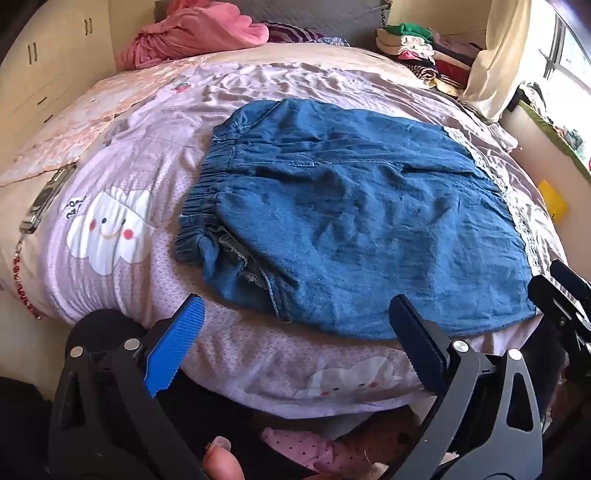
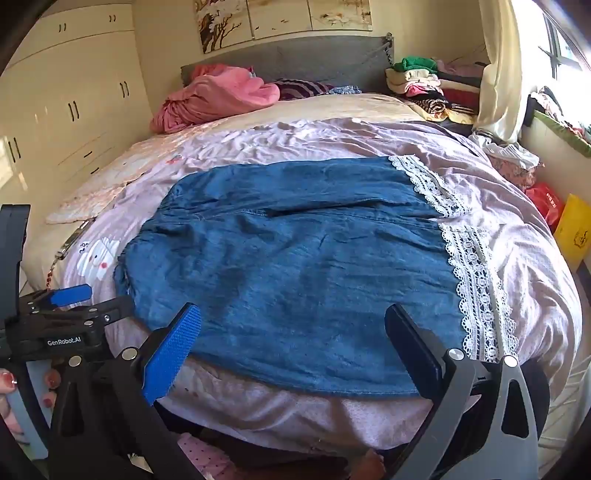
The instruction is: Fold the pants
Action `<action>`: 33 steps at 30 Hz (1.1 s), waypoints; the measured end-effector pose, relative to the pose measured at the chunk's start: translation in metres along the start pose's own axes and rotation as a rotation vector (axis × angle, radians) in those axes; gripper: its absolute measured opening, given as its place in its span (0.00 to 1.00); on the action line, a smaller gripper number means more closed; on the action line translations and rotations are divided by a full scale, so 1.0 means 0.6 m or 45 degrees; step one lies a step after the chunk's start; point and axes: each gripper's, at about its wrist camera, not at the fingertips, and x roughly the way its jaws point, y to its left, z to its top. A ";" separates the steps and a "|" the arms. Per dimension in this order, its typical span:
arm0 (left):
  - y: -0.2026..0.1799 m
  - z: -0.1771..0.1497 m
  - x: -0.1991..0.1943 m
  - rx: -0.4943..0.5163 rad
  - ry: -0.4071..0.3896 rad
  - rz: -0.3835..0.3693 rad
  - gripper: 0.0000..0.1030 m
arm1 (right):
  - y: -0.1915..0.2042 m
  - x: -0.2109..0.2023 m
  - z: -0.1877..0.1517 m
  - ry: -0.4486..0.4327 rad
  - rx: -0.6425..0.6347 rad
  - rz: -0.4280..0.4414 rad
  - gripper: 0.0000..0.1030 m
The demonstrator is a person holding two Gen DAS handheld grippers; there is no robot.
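**Denim pants spread on the bed, both grippers wide and empty**

The blue denim pants [image 1: 354,206] lie flat across the lilac quilt [image 1: 155,155] near the bed's foot edge, elastic waistband toward the left, lace-trimmed leg hems toward the right.

The left wrist view shows the waistband [image 1: 207,184] closely: gathered elastic, with a rumpled, frayed fold of denim at its near corner. It also shows a white smiling cloud print [image 1: 110,229] on the quilt just left of the waistband, and a metal clasp with a red bead chain [image 1: 44,199] at the bed's left edge. The lace appears there only as a thin strip along the far right.

The right wrist view shows what that one barely catches: two separate bands of white lace [image 2: 476,291], one per leg hem, with the seam between the legs running left to right. It also takes in the grey headboard [image 2: 295,62], wall pictures [image 2: 280,18], and a yellow bag [image 2: 572,229] beside the bed.

The left gripper [image 1: 295,336] hangs with its jaws spread wide over the near edge of the pants, nothing between them. The right gripper [image 2: 291,343] is likewise wide apart and holding nothing, poised over the near hem edge. In the right view the left gripper appears at the far left, held by a hand [image 2: 22,391] with painted nails.
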 end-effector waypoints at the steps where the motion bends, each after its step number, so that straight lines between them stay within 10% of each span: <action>1: 0.000 0.000 0.002 0.005 0.004 0.011 0.91 | 0.001 -0.002 0.000 -0.005 -0.003 -0.006 0.96; 33: 0.004 0.002 -0.008 -0.003 -0.022 0.003 0.91 | 0.006 -0.002 0.004 0.014 -0.024 -0.010 0.96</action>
